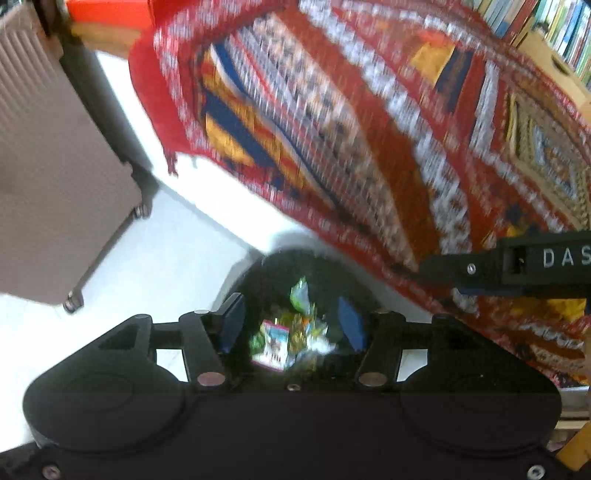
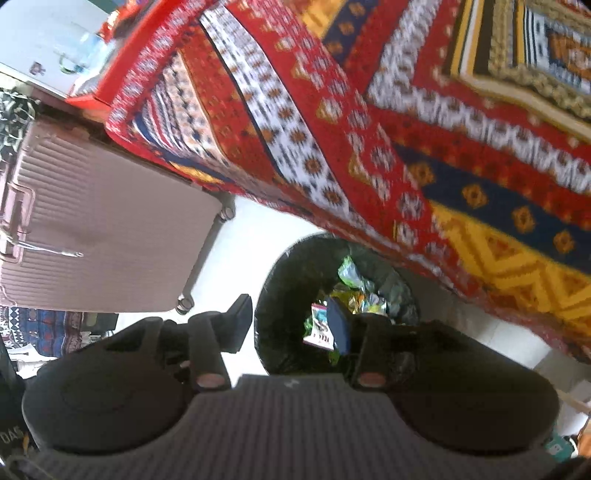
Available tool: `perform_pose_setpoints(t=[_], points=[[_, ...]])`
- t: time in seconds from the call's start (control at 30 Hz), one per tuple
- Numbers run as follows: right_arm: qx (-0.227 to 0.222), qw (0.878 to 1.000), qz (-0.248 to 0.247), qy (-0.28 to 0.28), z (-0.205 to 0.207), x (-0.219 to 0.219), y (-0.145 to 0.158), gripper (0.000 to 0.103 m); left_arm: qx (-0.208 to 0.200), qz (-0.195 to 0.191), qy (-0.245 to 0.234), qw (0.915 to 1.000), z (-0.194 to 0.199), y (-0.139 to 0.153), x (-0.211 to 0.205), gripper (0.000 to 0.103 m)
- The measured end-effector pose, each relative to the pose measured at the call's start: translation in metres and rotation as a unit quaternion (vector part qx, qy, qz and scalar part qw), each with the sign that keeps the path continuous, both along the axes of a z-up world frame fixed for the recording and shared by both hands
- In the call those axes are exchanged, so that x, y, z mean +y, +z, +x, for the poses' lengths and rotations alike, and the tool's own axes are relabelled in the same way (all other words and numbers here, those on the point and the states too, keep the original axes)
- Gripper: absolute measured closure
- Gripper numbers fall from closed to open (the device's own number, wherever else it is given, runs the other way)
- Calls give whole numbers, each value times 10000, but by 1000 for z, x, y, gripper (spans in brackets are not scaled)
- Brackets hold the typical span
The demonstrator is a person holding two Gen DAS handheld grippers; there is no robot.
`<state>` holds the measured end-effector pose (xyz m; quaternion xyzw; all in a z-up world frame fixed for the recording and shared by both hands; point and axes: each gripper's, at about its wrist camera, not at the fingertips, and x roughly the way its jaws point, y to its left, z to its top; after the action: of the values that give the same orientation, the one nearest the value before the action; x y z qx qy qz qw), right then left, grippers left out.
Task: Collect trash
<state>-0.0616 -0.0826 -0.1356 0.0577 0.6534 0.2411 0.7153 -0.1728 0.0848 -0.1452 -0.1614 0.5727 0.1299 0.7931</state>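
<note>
At the far left stands one ribbed, dusty-pink hard-shell suitcase (image 2: 92, 229) on small castor wheels, upright on the white tiled floor (image 1: 155, 266) (two of its wheels show in each view). Behind it, at the upper left of the right wrist view, sits a red plastic crate (image 2: 99, 92), only partly visible.

Moving right, one round bin lined with a black plastic bag (image 2: 280, 280) stands on the floor, just beside the hanging edge of a red patterned woven rug (image 2: 369, 129) with white, navy and yellow bands, which fills most of both views. Inside the bin lies the trash: a heap of crumpled colourful wrappers (image 2: 354, 291) and one flat pink-edged packet (image 2: 319, 326); the exact count of wrappers is too blurred to tell.

The left gripper (image 1: 291, 326) hangs directly over the bin, its two blue-padded fingers spread apart with nothing between them. The right gripper (image 2: 291, 326) is likewise spread and empty, over the bin's near-left rim.

At the far right of the left wrist view, shelved books (image 1: 554, 26) line the upper corner.
</note>
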Motion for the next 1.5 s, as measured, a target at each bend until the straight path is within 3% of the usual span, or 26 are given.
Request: perform_pose_setpoints(t=[0.27,0.47,0.6,0.67,0.8,0.9,0.97,1.23,1.37,1.43,1.5], points=[[-467,9985,92,-273,49,-15,74,43,-878,20,70,9961,55,73,6,45],[-852,9947,167,-560,107,-33,120,43,-1338,-203,234,9905,119,106,3,45],[-1102,9911,193,-722,149,-52,137,43,-1360,-199,167,9904,169,101,-10,45],[-1186,9898,196,-771,167,-61,139,43,-1310,-394,253,9903,198,92,-16,50],[-1356,9879,80,-755,199,-74,136,43,-1225,-828,572,9874,246,67,-21,61],[-1571,9858,-148,-568,218,-76,128,43,-1126,-835,773,9871,282,48,-25,76],[-1719,9839,-289,-389,228,-75,121,43,-1014,-807,928,9872,306,34,-29,78],[-1800,9825,-464,94,258,-73,96,43,-769,-846,1330,9845,351,-2,-32,77],[-1741,9835,-461,177,270,-73,86,43,-760,-578,1262,9874,362,-8,-40,77],[-1755,9829,-502,252,276,-71,81,43,-733,-416,1130,9900,365,-6,-44,91],[-1780,9818,-551,367,281,-68,76,43,-737,-455,1031,9909,364,-5,-45,93]])
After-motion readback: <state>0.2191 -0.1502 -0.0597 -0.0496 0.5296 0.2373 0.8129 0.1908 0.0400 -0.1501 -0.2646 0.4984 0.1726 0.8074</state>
